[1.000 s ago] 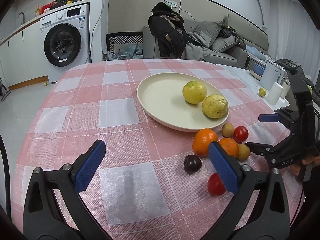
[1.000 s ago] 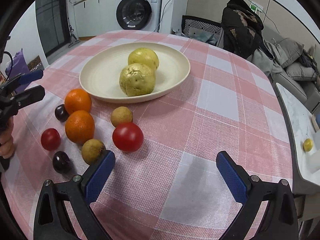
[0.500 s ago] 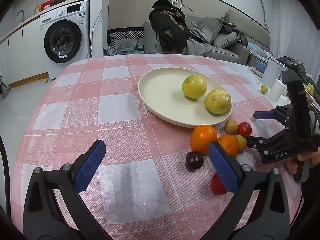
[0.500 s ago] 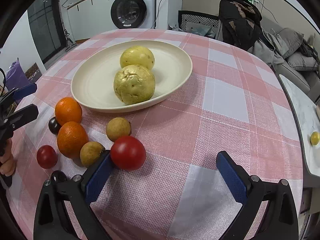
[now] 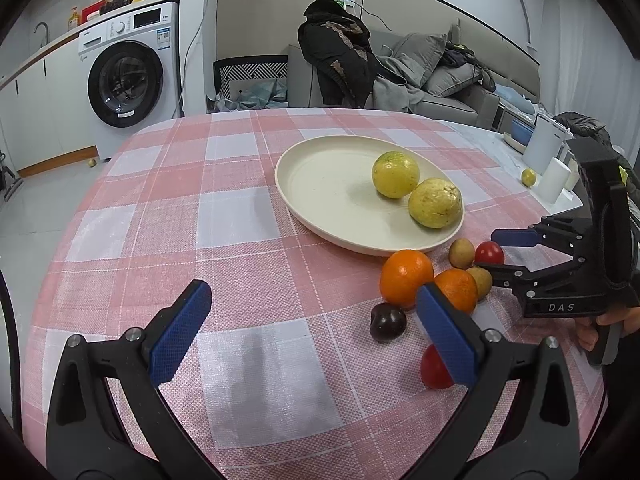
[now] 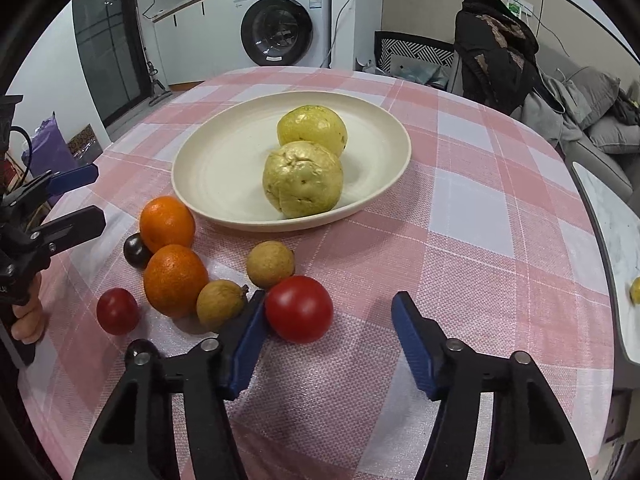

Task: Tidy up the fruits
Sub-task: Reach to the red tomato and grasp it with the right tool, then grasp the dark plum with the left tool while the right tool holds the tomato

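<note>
my right gripper (image 6: 328,340) is closing on the round red tomato (image 6: 299,308); the near pad touches it, the far pad stands clear. the cream oval plate (image 6: 208,152) with two yellow guavas waits at twelve o'clock. next i squeeze, then lift. my left gripper (image 5: 312,328) hangs wide, empty.

I see a round table under a pink-and-white checked tablecloth (image 6: 472,208). A cream plate (image 6: 224,168) sits near the tabletop's middle. Between the plate and the near edge lie two oranges (image 6: 167,224) (image 6: 175,280), two brownish longan-like fruits (image 6: 270,264) (image 6: 221,304), a larger red tomato (image 6: 298,308), a smaller one (image 6: 117,310), and a dark plum (image 6: 136,250) touching the orange nearer the plate. Another dark fruit (image 6: 140,349) shows only partly, nearest the edge.
</note>
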A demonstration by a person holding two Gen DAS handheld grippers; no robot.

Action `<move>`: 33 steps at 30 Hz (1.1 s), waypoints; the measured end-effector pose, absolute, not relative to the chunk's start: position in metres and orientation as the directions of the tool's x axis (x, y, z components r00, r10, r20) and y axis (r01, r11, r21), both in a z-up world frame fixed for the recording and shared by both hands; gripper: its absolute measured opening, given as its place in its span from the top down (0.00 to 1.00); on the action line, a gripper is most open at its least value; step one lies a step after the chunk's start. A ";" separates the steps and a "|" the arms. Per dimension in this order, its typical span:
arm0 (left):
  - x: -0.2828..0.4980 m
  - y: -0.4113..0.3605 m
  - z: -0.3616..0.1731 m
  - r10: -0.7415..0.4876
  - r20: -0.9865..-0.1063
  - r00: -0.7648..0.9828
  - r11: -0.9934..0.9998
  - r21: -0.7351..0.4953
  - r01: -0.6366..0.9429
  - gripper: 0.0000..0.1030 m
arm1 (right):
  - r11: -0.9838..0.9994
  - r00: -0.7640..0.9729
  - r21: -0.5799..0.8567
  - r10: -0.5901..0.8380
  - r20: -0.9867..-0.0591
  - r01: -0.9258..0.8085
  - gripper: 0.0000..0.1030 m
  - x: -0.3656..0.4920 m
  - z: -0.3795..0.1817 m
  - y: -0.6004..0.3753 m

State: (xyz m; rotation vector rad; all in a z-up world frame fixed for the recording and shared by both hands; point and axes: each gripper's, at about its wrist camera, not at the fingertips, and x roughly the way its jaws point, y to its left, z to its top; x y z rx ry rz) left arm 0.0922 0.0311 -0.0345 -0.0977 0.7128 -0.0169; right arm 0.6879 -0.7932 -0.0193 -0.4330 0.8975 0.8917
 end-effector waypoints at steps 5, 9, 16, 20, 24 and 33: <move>0.092 0.031 -0.034 -0.050 -0.652 0.757 0.996 -0.093 -0.015 0.01 | 0.546 0.297 0.031 0.503 -0.812 -0.837 0.54 0.680 -0.018 -0.791; 0.092 0.031 -0.035 -0.052 -0.651 0.757 0.996 -0.093 -0.011 0.01 | 0.536 0.293 0.033 0.510 -0.809 -0.844 0.59 0.677 -0.018 -0.791; 0.093 0.031 -0.035 -0.053 -0.653 0.756 0.995 -0.095 -0.012 0.01 | 0.529 0.299 0.023 0.513 -0.805 -0.848 0.69 0.671 -0.017 -0.792; 0.093 0.031 -0.035 -0.056 -0.654 0.754 0.995 -0.095 -0.008 0.01 | 0.533 0.299 0.041 0.535 -0.790 -0.845 0.69 0.672 -0.014 -0.795; 0.095 0.028 -0.038 -0.094 -0.670 0.736 0.993 -0.115 0.021 0.01 | 0.548 0.320 0.066 0.578 -0.750 -0.834 0.69 0.675 -0.003 -0.803; 0.103 0.029 -0.050 -0.134 -0.716 0.685 0.987 -0.156 0.031 0.03 | 0.581 0.338 0.114 0.609 -0.718 -0.806 0.69 0.683 0.003 -0.808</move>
